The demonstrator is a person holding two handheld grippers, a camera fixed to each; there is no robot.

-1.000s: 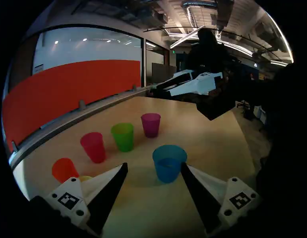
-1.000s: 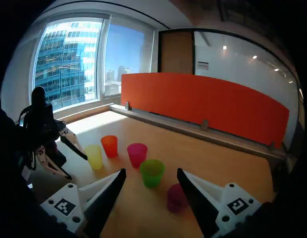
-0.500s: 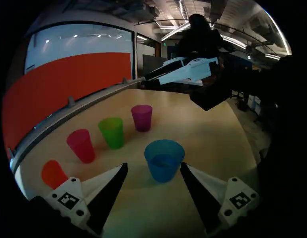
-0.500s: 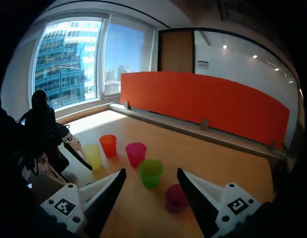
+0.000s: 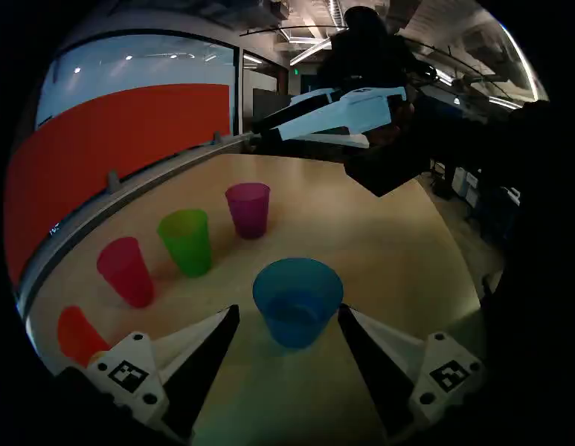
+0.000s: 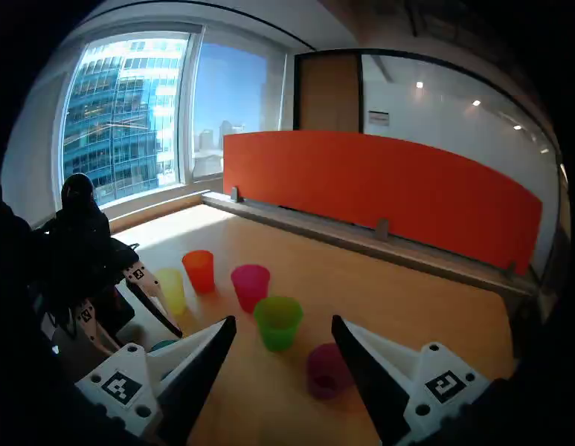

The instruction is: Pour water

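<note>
Pale wooden worktop (image 5: pixel 391 245) w/ a curved row of plastic cups, office behind. Left gripper view: left hand-held gripper (image 5: pixel 287 312) is spread wide, pinching nothing. The blue cup (image 5: pixel 297 297) stands upright just ahead, btwn its two fingers; contact not clear. The cup looks part-filled, hard to be sure. Beyond it, all apart: purple cup (image 5: pixel 248 209), green cup (image 5: pixel 186 241), pink cup (image 5: pixel 126 271), orange cup (image 5: pixel 75 334). Right gripper view: right hand-held gripper (image 6: pixel 282 321) is also spread & empty, w/ the green cup ahead btwn its fingers & the purple cup near one finger. A yellow cup (image 6: pixel 170 288) sits just beside the orange one. An orange divider panel (image 6: pixel 384 182) runs along the worktop's far edge; big window (image 6: pixel 131 126) to one side.
</note>
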